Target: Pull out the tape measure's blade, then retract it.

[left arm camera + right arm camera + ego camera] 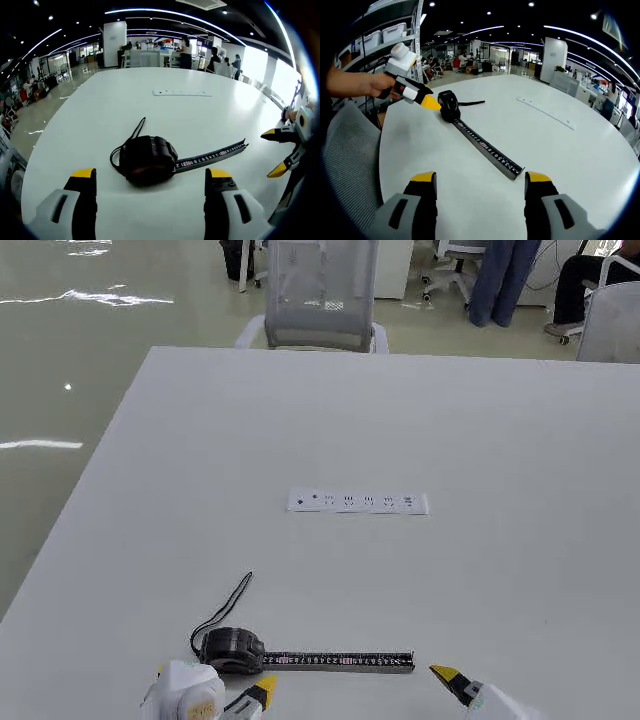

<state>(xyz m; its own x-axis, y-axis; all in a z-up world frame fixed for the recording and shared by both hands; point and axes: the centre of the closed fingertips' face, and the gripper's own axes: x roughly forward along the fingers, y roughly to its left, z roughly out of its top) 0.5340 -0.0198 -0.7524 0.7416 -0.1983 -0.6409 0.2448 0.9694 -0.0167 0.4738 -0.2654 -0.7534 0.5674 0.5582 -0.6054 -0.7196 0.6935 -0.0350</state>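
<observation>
Tape measure [232, 650] lying on the white counter [400, 420] near its front edge, blade [340, 660] drawn out flat to the right. Left gripper [150, 173], jaws wide and holding nothing, faces the case. Right gripper [481, 176], equally wide and unladen, faces the blade's hook end, apparently positioned for retraction.

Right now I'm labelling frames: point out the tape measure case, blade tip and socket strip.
tape measure case [148, 160], left gripper view, top of housing.
blade tip [514, 171], right gripper view, free end.
socket strip [357, 502], head view, middle of face.
</observation>
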